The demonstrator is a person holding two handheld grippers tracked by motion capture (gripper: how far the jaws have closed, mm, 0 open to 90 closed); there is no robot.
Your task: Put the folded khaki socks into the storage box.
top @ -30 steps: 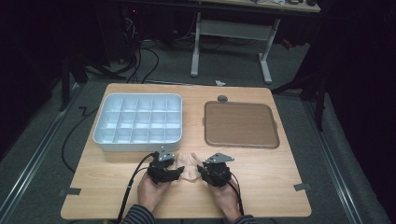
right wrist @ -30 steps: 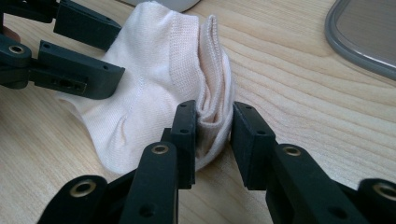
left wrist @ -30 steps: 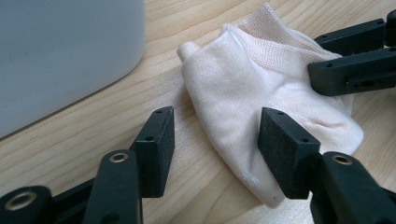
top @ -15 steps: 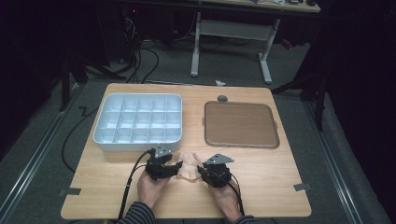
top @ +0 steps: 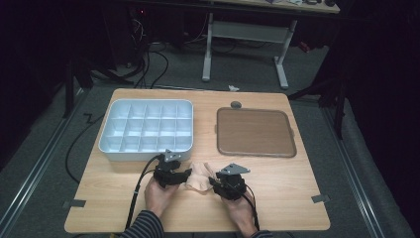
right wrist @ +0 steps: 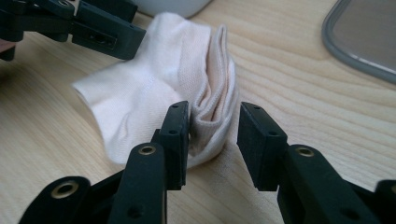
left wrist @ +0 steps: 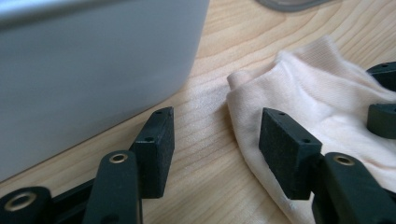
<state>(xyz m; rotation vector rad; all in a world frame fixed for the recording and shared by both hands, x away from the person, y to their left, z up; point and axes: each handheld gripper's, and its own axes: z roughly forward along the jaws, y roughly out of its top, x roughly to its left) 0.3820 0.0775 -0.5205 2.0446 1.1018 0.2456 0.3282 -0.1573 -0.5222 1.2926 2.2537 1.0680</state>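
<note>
A cream cloth (top: 200, 177), folded and sock-like, lies on the wooden table near its front edge, between the two grippers. My left gripper (top: 184, 174) is at its left end. Its jaws (left wrist: 215, 140) stand open over bare wood, and the right pad rests at the edge of the cloth (left wrist: 317, 102). My right gripper (top: 213, 182) is at the other end. Its jaws (right wrist: 212, 135) have just been opening, and the folded edge of the cloth (right wrist: 154, 79) sits between them. The left pad touches the edge and the right pad stands clear of it.
A white compartment tray (top: 143, 154) stands just behind the left gripper, its wall (left wrist: 84, 70) close by. A brown flat tray (top: 255, 133) lies at the back right. A small grey round piece (top: 236, 104) sits near the far edge.
</note>
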